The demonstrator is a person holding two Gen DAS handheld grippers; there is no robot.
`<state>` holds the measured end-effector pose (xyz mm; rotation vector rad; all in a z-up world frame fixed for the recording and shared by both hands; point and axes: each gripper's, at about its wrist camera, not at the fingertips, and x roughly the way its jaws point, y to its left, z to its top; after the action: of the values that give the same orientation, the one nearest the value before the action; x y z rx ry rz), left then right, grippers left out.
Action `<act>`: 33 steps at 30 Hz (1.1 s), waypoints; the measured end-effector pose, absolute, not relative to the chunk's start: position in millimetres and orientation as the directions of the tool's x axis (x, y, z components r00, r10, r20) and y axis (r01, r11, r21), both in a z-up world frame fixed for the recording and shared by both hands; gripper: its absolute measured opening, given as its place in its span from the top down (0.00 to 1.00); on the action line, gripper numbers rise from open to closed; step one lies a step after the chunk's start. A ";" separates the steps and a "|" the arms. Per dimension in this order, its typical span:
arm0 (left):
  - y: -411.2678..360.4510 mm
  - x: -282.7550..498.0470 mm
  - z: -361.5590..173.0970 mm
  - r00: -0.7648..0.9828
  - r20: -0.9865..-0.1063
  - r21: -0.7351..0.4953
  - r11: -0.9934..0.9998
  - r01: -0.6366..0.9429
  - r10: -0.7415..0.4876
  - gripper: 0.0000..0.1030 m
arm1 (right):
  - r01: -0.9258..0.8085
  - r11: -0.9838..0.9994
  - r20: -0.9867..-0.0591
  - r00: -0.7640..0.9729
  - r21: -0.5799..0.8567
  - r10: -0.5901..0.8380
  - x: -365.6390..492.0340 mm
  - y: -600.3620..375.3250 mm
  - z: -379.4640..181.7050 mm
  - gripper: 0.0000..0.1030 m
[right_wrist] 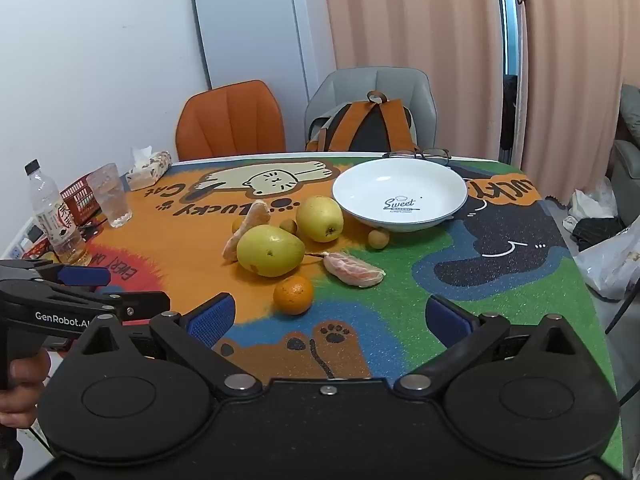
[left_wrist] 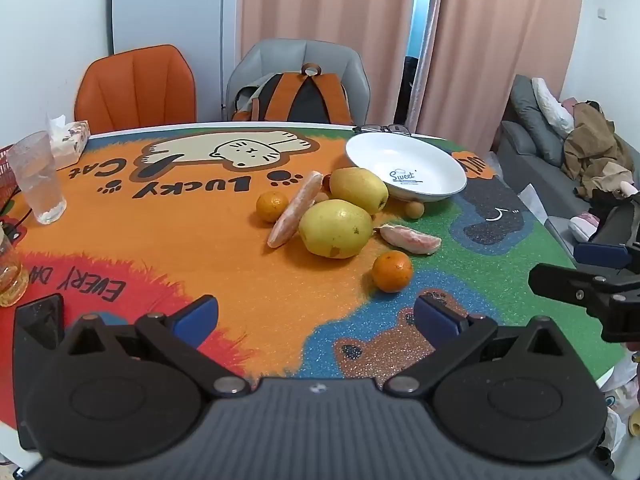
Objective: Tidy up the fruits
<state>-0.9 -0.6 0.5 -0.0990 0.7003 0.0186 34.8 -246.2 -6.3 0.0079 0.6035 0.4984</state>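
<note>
Fruit lies loose on the cartoon tablecloth beside an empty white bowl (left_wrist: 406, 168) (right_wrist: 400, 194). Two yellow pears (left_wrist: 335, 228) (right_wrist: 270, 250) rest side by side, the far pear (left_wrist: 359, 190) (right_wrist: 320, 218) next to the bowl. An orange (left_wrist: 392, 271) (right_wrist: 293, 295) sits nearest me, and a second orange (left_wrist: 272, 206) lies further back. Two peeled pomelo segments (left_wrist: 410, 239) (right_wrist: 354, 269) flank the pears. My left gripper (left_wrist: 316, 320) hovers open short of the fruit, with nothing between its fingers. My right gripper (right_wrist: 328, 318) is open too, just before the near orange.
A small brown longan (left_wrist: 414, 209) (right_wrist: 378, 238) sits under the bowl's rim. Glasses (right_wrist: 420, 155) lie behind the bowl. A tumbler (left_wrist: 38, 178) (right_wrist: 110, 196), bottle (right_wrist: 56, 220), tissue pack (right_wrist: 150, 168) and red basket (right_wrist: 78, 196) stand at the left. Two chairs and a backpack (right_wrist: 368, 128) stand behind the table.
</note>
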 end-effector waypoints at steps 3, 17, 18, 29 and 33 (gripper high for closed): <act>3.9 -4.2 0.7 0.767 -0.641 -0.096 0.994 -0.048 -0.025 0.00 | -0.448 0.885 -0.537 0.719 0.127 0.441 31.9 -245.5 -8.4 0.00; -6.8 -3.6 4.3 0.770 -0.638 -0.063 0.997 -0.045 -0.005 0.00 | -0.441 0.889 -0.529 0.730 0.121 0.434 33.2 -244.2 0.5 0.00; -6.2 -4.0 4.8 0.772 -0.636 -0.062 0.997 -0.044 -0.006 0.00 | -0.441 0.889 -0.527 0.730 0.123 0.435 33.2 -245.3 1.5 0.00; 0.3 -5.9 10.0 0.781 -0.624 -0.064 0.996 -0.062 0.008 0.00 | -0.432 0.894 -0.529 0.734 0.120 0.426 34.8 -245.8 0.6 0.00; 0.7 -6.6 10.5 0.783 -0.622 -0.064 0.996 -0.060 0.007 0.00 | -0.435 0.892 -0.523 0.736 0.120 0.429 33.9 -247.0 1.3 0.00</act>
<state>-6.6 0.7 10.5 -0.0820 0.6709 0.0365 33.9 -247.0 1.3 -0.0105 0.5721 0.4746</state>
